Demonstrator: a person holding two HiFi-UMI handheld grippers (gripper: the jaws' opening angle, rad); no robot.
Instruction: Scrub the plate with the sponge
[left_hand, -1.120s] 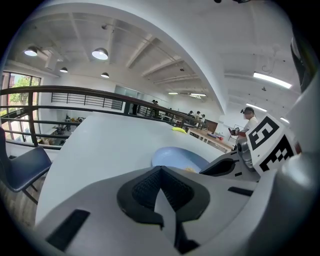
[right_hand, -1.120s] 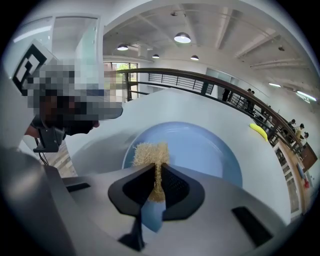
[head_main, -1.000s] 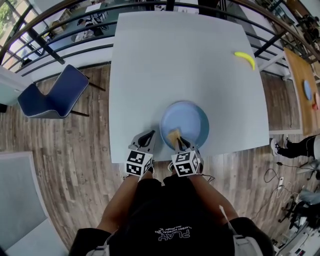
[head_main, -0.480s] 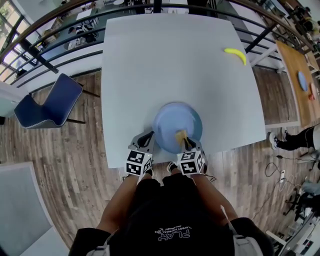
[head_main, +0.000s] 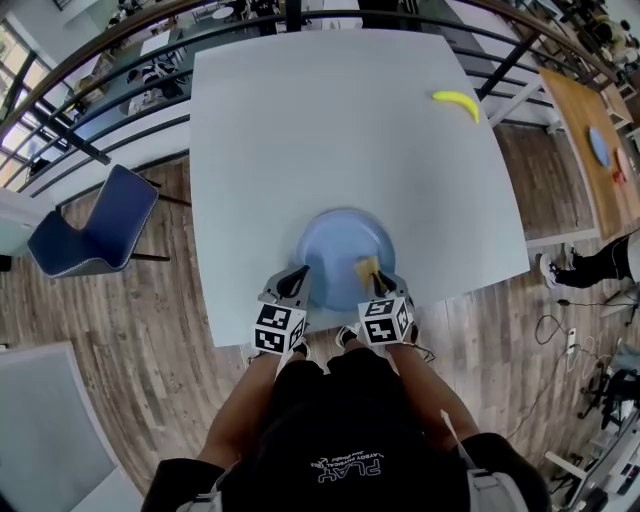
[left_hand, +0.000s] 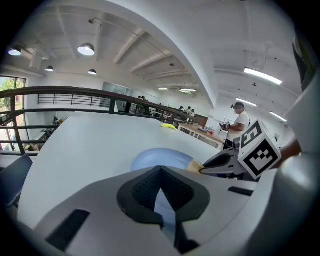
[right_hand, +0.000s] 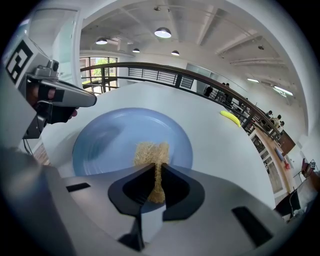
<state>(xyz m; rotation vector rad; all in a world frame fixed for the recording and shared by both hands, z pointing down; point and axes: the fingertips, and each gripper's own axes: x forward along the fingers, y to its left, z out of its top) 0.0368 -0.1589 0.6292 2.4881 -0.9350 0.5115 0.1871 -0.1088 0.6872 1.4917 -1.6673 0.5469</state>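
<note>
Two grippers: at near rim of round light-blue plate.
Left gripper: fingers pinch plate rim.
Right gripper: fingers squeeze tan scratchy sponge on plate.

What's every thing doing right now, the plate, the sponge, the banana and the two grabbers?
plate, flat on the table, near-left rim pinched.
sponge, squeezed between jaws, held on the plate.
banana, lying loose at the table's far right.
left gripper, shut on the plate's rim.
right gripper, shut on the sponge.
</note>
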